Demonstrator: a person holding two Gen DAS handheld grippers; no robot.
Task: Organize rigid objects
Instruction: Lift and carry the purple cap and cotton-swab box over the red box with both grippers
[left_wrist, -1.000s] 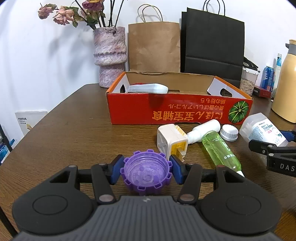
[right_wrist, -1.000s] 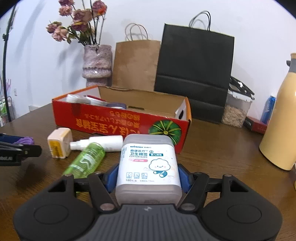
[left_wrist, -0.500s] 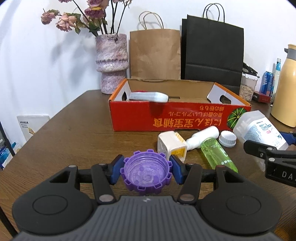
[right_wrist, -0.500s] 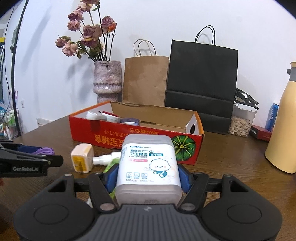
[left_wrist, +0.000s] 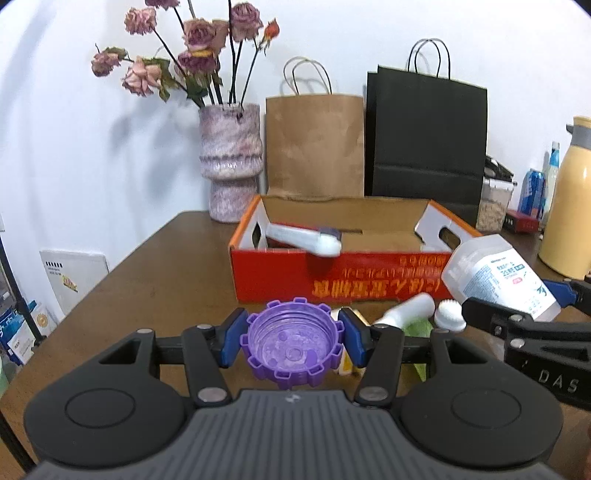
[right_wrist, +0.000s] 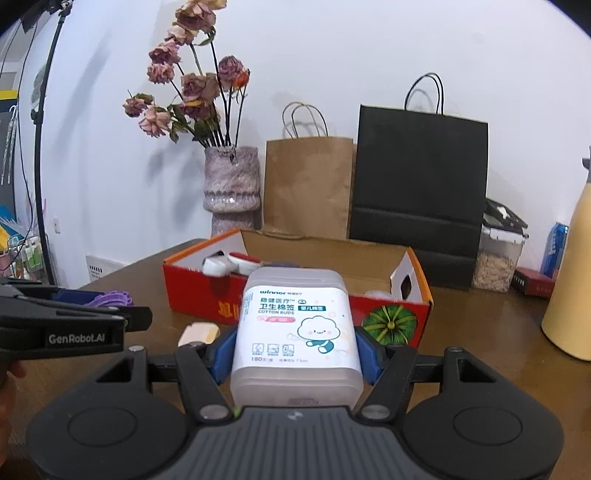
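My left gripper (left_wrist: 293, 341) is shut on a purple toothed lid (left_wrist: 293, 349), held above the table in front of the red cardboard box (left_wrist: 369, 273). My right gripper (right_wrist: 295, 347) is shut on a white cotton-bud box (right_wrist: 295, 325), also raised before the red box (right_wrist: 391, 317); the cotton-bud box also shows at the right of the left wrist view (left_wrist: 498, 277). A white tube (left_wrist: 306, 238) lies inside the red box. A white spray bottle (left_wrist: 406, 310), a white cap (left_wrist: 448, 319) and a cream block (right_wrist: 199, 332) lie on the table below.
A stone vase of dried roses (left_wrist: 231, 162), a brown paper bag (left_wrist: 314, 144) and a black bag (left_wrist: 424, 136) stand behind the box. A cream thermos (left_wrist: 570, 199), cans and a grain jar (right_wrist: 498, 254) stand at the right. The table's left edge (left_wrist: 110, 273) is near.
Both grippers have risen and moved toward the red box with their objects held. The loose items on the table now sit lower in view, partly hidden behind the left gripper.
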